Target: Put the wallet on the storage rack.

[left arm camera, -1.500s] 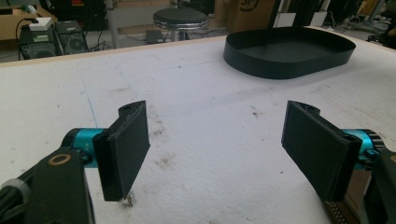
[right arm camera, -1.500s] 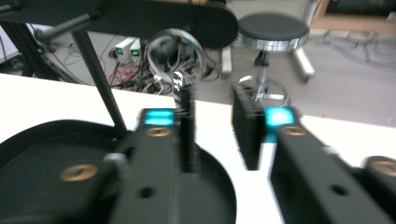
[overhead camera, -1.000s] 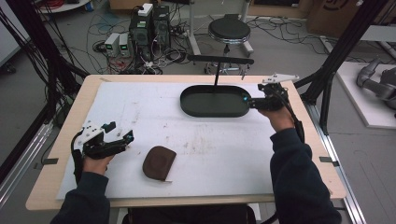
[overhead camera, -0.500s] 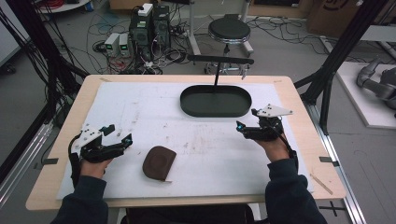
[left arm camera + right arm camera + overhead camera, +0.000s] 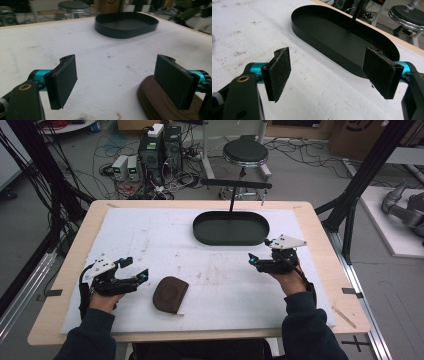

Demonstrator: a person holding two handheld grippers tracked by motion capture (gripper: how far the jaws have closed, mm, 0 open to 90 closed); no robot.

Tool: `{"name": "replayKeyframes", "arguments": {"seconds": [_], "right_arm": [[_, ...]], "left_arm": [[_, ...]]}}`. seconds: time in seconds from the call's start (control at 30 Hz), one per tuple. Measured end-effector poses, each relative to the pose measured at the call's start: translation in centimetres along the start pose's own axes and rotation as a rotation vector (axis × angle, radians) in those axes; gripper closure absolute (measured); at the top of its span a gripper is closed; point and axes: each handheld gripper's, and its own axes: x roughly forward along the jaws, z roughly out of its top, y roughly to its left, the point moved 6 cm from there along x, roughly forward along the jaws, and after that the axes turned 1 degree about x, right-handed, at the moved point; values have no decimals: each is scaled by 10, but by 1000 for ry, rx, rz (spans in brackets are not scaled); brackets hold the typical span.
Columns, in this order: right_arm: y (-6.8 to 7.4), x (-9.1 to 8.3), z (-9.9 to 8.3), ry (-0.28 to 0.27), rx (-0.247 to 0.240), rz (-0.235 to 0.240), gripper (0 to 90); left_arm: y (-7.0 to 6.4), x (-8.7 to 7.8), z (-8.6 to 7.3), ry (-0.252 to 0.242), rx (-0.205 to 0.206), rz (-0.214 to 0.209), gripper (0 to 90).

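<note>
Left hand-held gripper (image 5: pixel 134 270) is being held near the counter's front-left corner, jaws spread wide, nothing between them; no real shift vs. a sec ago. Brown pouch (image 5: pixel 170 294) is lying flat on the white mat (image 5: pixel 150 235) just beside it, toward the front edge, apparently untouched and unmoved.

Black oval tray (image 5: pixel 231 228) is sitting toward the back edge, centre-right, empty. Right hand-held gripper (image 5: pixel 257 261) has been pulled back from the tray's right end and is now being held lower, toward the right-front part of the counter, jaws spread, empty. Judged: tray is being left alone, and the pouch pick-up is prob. next, likely w/ the left hand-held gripper.

Left gripper view: pouch (image 5: pixel 160 105) is being partly covered by the right-side pad, its zip edge visible, which the high view is not resolving. Right gripper view: tray's (image 5: pixel 342 32) bare inside and thin wall are being shown close up; pouch is being left out.
</note>
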Motion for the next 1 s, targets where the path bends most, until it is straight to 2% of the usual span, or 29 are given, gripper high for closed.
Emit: {"name": "replayKeyframes", "arguments": {"seconds": [0.1, 0.13, 0.2, 0.3, 0.33, 0.4, 0.43, 0.47, 0.5, 0.57, 0.67, 0.7, 0.77, 0.9, 1.0], "right_arm": [[3, -1, 1, -6, -11, 4, 237], [3, -1, 1, -6, -11, 4, 237], [4, -1, 2, -12, -16, 5, 237], [6, -2, 3, -20, -20, 13, 238], [8, -2, 3, -21, -24, 15, 238], [9, -1, 4, -21, -26, 17, 240], [9, -1, 4, -21, -26, 17, 241], [9, -1, 4, -22, -25, 17, 241], [9, -1, 4, -22, -25, 17, 241], [9, -1, 4, -17, -28, 19, 241], [9, -1, 4, -20, -26, 17, 240], [9, -1, 4, -20, -26, 17, 241], [9, -1, 4, -21, -27, 17, 242], [9, -1, 3, -19, -24, 16, 243], [9, -2, 3, -22, -25, 18, 246]], "left_arm": [[-15, 6, 0, 5, -1, -68, 187], [-15, 6, 0, 5, -1, -68, 187], [-21, 9, -2, 25, 12, -85, 187], [-26, 14, -9, 71, 2, -124, 187], [-29, 16, -12, 96, -1, -156, 187], [-31, 18, -14, 109, -1, -170, 187], [-33, 19, -16, 126, 8, -183, 187], [-36, 22, -21, 167, 13, -205, 187], [-36, 22, -21, 167, 13, -205, 187], [-37, 25, -26, 213, 8, -224, 187], [-39, 26, -34, 301, 10, -257, 195], [-39, 26, -34, 301, 10, -257, 198], [-41, 27, -38, 334, 19, -263, 222], [-41, 29, -39, 342, 9, -257, 222], [-42, 32, -38, 336, -5, -239, 237]]}}
